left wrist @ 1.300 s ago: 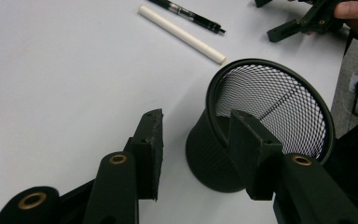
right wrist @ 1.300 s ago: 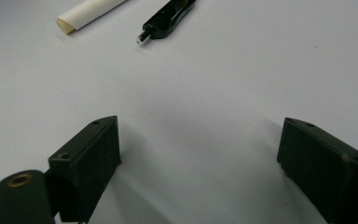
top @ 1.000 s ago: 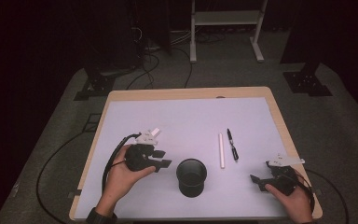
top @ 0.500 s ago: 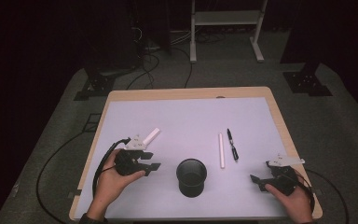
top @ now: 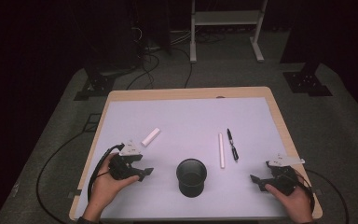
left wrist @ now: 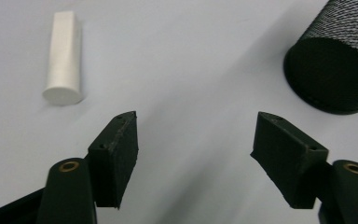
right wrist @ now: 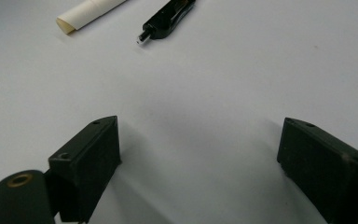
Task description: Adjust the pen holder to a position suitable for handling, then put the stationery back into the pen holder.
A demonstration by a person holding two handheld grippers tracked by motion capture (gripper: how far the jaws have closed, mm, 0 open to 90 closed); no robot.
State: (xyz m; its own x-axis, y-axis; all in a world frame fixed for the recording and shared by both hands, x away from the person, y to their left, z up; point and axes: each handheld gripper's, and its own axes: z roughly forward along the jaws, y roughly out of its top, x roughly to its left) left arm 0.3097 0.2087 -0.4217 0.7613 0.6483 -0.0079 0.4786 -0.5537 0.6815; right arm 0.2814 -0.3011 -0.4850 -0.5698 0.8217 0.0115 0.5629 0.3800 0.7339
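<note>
Both grippers sit low over the near edge of the table (top: 121,100). My left gripper (top: 142,171) has its jaws spread wide with nothing between them. My right gripper (top: 255,179) is the same: jaws far apart, bare surface between.

Risks from here, as I judge them:
- The short white cylinder (left wrist: 64,57) lies on its side, so it can roll. If I bring one jaw in ahead of the other, it will likely get nudged away rather than caught.
- The black mesh cup (top: 191,176) stands upright just right of the left gripper. A wide swing toward it with the jaws this far apart could clip its wall and tip or slide it.
- On the right side, the long white stick (top: 221,150) and the black pen (top: 232,144) lie side by side, close together. Reaching for one could drag the other along.

Position of the cylinder relative to the left gripper: ahead of it and slightly to the left, near but clearly apart, lying diagonally on the table. In the left gripper view its round end faces the left jaw and sits outside the gap, off to the left. I would need to turn left and advance before closing.
</note>
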